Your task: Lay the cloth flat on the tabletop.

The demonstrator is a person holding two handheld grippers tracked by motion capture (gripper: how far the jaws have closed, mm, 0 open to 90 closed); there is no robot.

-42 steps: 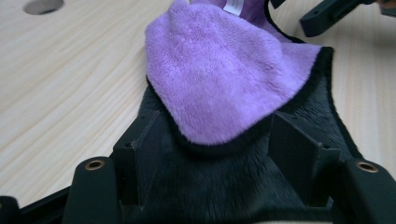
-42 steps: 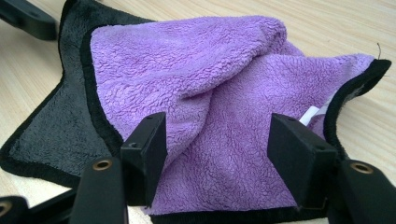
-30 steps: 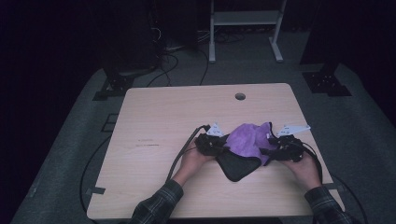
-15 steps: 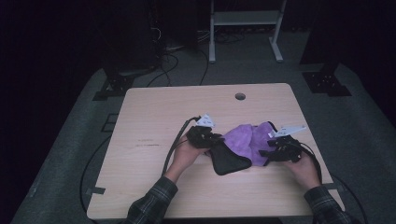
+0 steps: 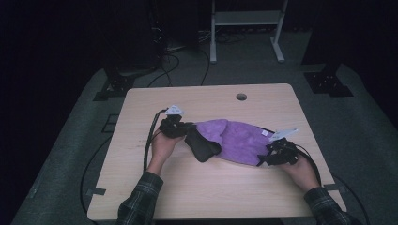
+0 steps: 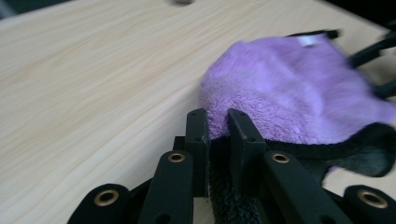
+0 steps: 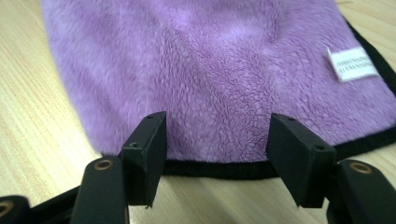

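A purple fleece cloth [image 5: 239, 138] with a black edge and black underside lies stretched across the middle of the wooden table [image 5: 211, 192]. My left gripper [image 5: 190, 133] holds its left end, where the black underside [image 5: 204, 149] folds over. In the left gripper view the jaws [image 6: 217, 123] have just been closing and pinch the cloth [image 6: 289, 88] between them. My right gripper [image 5: 265, 157] is at the cloth's right front edge. In the right gripper view its jaws [image 7: 219, 135] stand apart over the black hem, with the cloth [image 7: 210, 60] lying flat beyond them.
A white label [image 7: 352, 63] is sewn near the cloth's right corner. A round cable hole [image 5: 241, 97] sits near the table's far edge. Cables trail off the table's left side. A metal stand [image 5: 244, 28] is on the floor behind.
My left gripper has pulled its end of the cloth to the left, and the bunched cloth has spread out wide. My right gripper stays at the right edge.
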